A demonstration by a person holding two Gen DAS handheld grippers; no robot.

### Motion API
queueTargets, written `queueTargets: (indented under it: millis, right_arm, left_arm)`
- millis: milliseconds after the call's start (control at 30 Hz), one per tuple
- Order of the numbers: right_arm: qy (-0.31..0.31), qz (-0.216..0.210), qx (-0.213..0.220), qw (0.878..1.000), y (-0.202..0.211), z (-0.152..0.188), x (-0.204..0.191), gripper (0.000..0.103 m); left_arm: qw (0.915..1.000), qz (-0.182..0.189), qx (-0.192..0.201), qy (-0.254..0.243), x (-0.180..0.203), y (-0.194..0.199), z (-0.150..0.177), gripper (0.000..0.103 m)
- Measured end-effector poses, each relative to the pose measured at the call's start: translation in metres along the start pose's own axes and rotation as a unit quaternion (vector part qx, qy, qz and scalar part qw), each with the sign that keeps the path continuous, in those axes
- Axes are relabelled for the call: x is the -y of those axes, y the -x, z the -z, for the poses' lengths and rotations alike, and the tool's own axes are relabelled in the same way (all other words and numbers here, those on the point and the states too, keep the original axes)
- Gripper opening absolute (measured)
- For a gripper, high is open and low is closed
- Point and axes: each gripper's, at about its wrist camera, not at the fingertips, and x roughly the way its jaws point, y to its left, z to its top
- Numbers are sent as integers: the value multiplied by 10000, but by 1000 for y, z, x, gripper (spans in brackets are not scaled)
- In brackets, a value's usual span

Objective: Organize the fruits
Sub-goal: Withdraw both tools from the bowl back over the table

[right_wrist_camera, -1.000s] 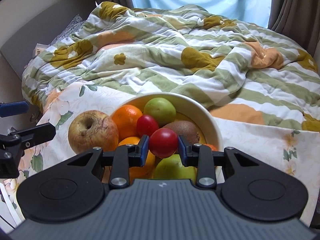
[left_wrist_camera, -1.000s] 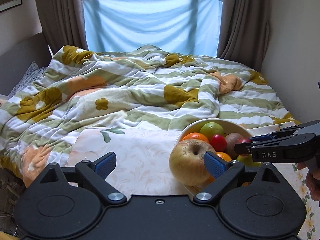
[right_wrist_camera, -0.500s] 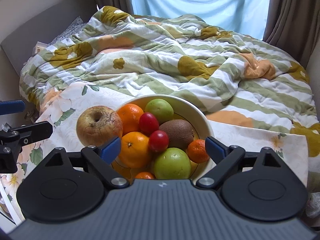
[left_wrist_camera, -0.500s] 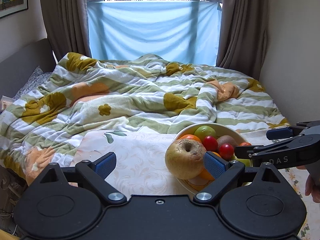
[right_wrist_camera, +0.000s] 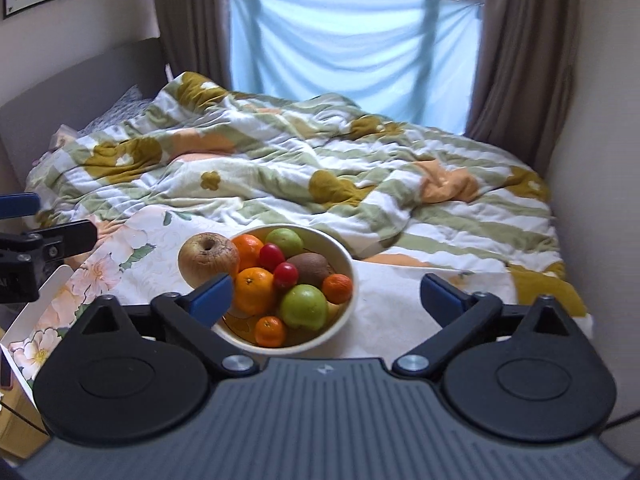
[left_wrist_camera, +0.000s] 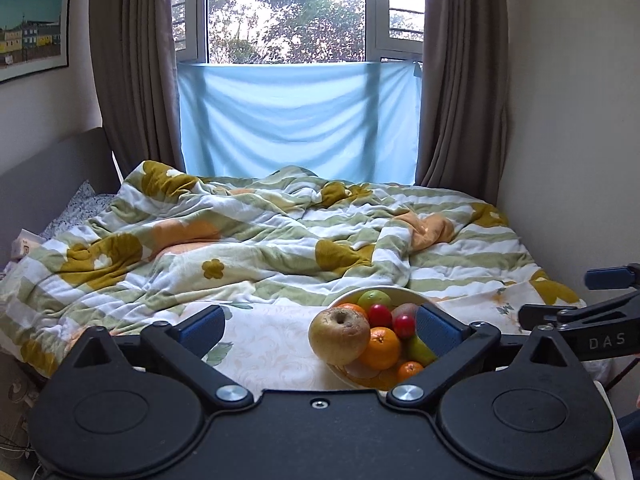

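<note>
A cream bowl (right_wrist_camera: 345,258) of fruit stands on a flowered cloth (right_wrist_camera: 132,256). It holds oranges, green apples, a kiwi and two small red fruits, one of them (right_wrist_camera: 285,275) in the middle. A large brown apple (right_wrist_camera: 208,258) leans at its left edge. My right gripper (right_wrist_camera: 326,294) hangs open above and short of the bowl, with nothing held. In the left wrist view the bowl (left_wrist_camera: 400,291) and the brown apple (left_wrist_camera: 339,336) lie ahead. My left gripper (left_wrist_camera: 318,324) is back from them, its jaws opening and nothing gripped. Each gripper shows at the other view's edge.
Behind the cloth lies a bed with a rumpled striped quilt (left_wrist_camera: 280,248). A wall (left_wrist_camera: 568,160) runs close along the right. Curtains and a window with a blue sheet (left_wrist_camera: 296,120) close the far end. A white box edge (right_wrist_camera: 36,312) sits low at the left.
My right gripper opened and let go of the small red fruit, which now lies in the bowl. Both grippers pulled back and up, so the bowl looks smaller and farther off.
</note>
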Motion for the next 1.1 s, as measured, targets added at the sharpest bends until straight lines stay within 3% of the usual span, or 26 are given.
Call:
queueTargets:
  millis: [400, 767, 1100]
  right_arm:
    - [-513, 641, -258, 9963, 74, 39, 3, 103]
    - [-764, 851, -724, 9908, 75, 78, -16, 103]
    - [-809, 987, -718, 9892, 76, 80, -16, 103]
  left_arm:
    - [9994, 51, -316, -131, -4, 36, 34, 103]
    - [9983, 244, -454, -263, -9, 34, 55, 103]
    - [9980, 311, -405, -368, -5, 34, 55, 103]
